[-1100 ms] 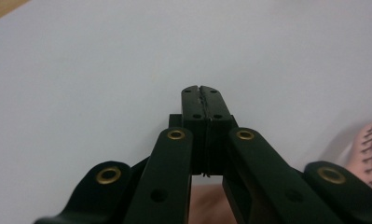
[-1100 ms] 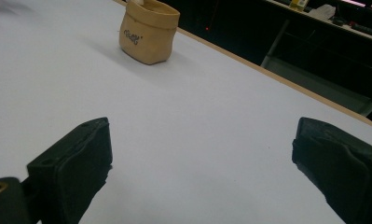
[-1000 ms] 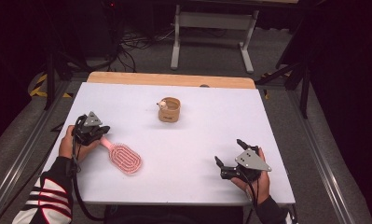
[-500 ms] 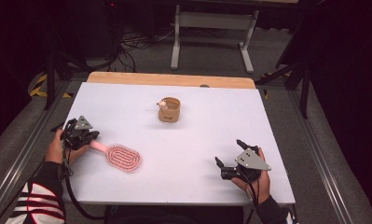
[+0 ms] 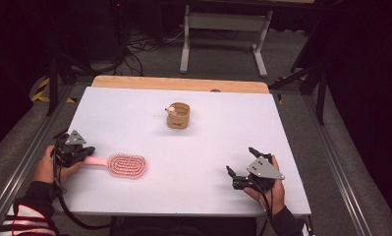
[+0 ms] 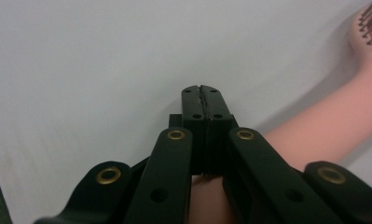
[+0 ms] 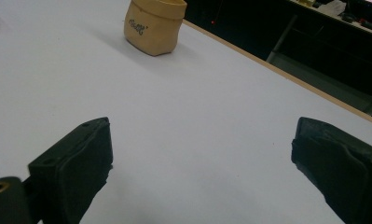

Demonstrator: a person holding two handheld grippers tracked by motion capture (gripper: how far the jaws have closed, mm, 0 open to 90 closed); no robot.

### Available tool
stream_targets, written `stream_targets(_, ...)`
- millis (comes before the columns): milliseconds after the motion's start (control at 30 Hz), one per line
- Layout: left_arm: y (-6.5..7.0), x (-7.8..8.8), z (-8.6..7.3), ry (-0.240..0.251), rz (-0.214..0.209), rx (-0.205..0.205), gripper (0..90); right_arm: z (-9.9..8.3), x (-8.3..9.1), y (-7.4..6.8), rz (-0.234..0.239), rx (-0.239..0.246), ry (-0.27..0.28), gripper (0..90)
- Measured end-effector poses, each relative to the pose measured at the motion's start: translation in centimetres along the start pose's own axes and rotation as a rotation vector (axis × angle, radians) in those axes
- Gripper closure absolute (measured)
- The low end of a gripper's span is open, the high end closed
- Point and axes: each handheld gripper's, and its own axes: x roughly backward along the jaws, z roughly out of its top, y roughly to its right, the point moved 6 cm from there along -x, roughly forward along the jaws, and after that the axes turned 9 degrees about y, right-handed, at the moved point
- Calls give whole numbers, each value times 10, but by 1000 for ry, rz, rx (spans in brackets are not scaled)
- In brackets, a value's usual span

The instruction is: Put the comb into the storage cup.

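A pink hairbrush (image 5: 127, 165) lies bristles up near the table's front left, its handle pointing left. My left gripper (image 5: 89, 150) sits at the handle's end with its jaws shut tip to tip. In the left gripper view the gripper (image 6: 202, 89) has nothing between its tips, and the pink handle (image 6: 333, 116) runs under the jaws toward the upper right. My right gripper (image 5: 239, 159) rests at the front right, open and empty. In its own view the right gripper (image 7: 202, 144) faces a tan fabric pot (image 7: 153, 25).
The tan pot (image 5: 178, 115) stands mid-table toward the back with a small pale thing at its rim. The white tabletop (image 5: 282, 128) ends in a wooden strip (image 5: 179, 83) at the far edge. Metal rails run along both sides.
My left gripper has slid left toward the table's edge. The brush has turned from a diagonal to lie nearly level and shifted slightly left. The right gripper has stayed put.
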Motion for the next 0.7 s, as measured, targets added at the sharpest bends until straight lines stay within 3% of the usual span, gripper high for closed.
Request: stream_targets(700, 20, 29, -24, -9, -12, 5, 900, -1, -1, -3, 14, 9, -21, 62)
